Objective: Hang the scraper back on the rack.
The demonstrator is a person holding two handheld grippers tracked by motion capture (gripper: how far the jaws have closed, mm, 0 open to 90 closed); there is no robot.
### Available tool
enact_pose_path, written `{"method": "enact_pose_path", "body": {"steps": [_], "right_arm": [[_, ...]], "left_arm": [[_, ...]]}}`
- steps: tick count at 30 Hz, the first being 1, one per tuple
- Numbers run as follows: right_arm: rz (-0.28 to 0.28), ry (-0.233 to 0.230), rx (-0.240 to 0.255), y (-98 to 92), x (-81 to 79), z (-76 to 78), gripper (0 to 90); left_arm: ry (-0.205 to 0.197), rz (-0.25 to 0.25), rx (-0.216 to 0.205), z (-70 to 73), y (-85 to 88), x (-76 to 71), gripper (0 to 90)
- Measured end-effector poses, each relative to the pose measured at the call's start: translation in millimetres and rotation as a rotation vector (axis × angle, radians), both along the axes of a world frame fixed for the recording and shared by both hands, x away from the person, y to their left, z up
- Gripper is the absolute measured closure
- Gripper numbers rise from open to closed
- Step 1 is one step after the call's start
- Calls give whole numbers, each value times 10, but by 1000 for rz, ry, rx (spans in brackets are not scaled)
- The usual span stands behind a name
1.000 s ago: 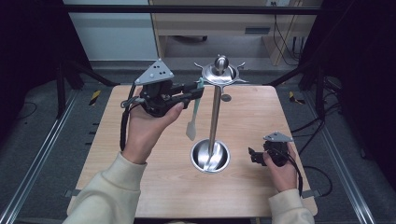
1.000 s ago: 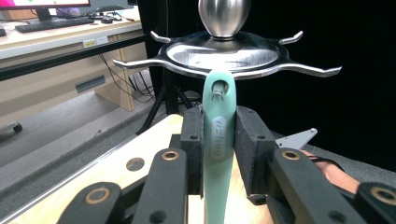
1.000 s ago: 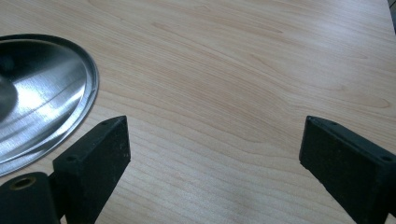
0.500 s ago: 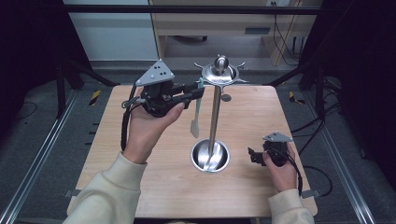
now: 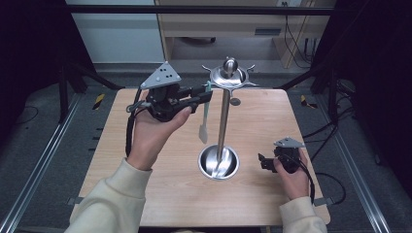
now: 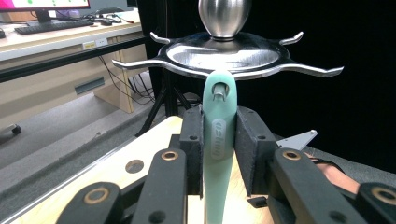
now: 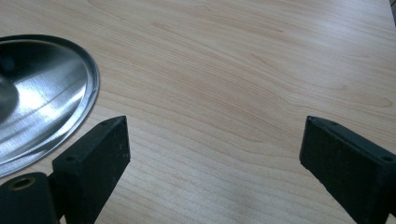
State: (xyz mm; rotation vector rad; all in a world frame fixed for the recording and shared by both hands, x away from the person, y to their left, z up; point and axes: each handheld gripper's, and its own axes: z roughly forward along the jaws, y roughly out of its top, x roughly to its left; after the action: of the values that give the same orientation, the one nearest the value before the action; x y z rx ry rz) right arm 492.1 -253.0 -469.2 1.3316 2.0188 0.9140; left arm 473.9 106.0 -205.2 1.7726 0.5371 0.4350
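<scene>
A: Near side first. Right gripper (image 5: 265, 161) low over the desk (image 5: 160, 194), fingers wide, nothing between them, beside the stand's base (image 5: 218, 162).

B: Left gripper (image 5: 206, 95)?

A: Raised, fingers clamped on the mint utensil (image 6: 217, 154), its hanging hole on a hook of the stand's top ring (image 6: 224, 56).

B: Step?

A: Hanging, I'd say. Next: confirm it's seated, then let go gently.
</scene>
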Motion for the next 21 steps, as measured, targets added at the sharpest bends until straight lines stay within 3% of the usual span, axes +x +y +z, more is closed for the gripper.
{"method": "enact_pose_path", "body": {"steps": [7,15,17,21], "right_arm": [[0,-1,1,-2,0,4,88],[-10,0,0,-8,-1,6,85],[-9,2,-3,-9,1,2,84],[-10,2,0,-7,-6,6,83]], "left_arm": [[-16,16,-17,-10,41,-11,689],[-59,72,3,-71,101,-102,406],[-75,88,34,-114,124,-170,355],[-61,89,59,-218,188,-245,262]]}}
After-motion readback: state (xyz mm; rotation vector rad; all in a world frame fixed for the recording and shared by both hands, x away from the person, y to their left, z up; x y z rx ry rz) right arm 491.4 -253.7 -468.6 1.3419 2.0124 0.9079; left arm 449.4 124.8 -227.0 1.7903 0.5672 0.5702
